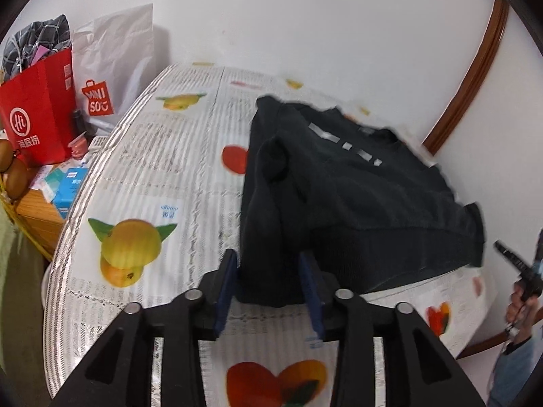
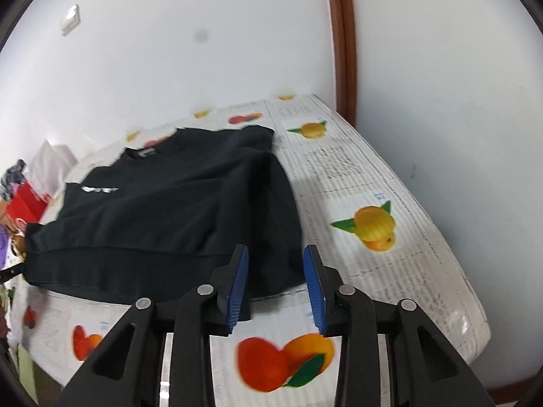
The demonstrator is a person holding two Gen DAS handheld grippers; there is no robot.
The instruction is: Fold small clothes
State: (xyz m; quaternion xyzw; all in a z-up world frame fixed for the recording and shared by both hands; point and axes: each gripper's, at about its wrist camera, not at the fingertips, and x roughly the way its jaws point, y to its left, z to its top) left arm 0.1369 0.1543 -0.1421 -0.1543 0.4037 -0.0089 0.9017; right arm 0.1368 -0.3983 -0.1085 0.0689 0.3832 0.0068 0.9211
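Note:
A small black sweatshirt (image 1: 356,190) lies face up on the table, with white marks on its chest and its sleeves folded in along the sides. My left gripper (image 1: 269,261) is open, its blue pads either side of the near left hem corner. In the right wrist view the sweatshirt (image 2: 163,210) lies ahead and to the left. My right gripper (image 2: 275,261) is open at the near right hem corner, where the folded sleeve ends. Neither holds cloth. The right gripper and the hand holding it also show at the far right of the left wrist view (image 1: 519,268).
The table (image 1: 163,176) has a fruit-print cloth and stands against a white wall. Left of it are a red paper bag (image 1: 37,112), a white Miniso bag (image 1: 112,64), small boxes and a basket of kiwis (image 1: 13,169). A brown wooden frame (image 2: 342,37) runs up the wall.

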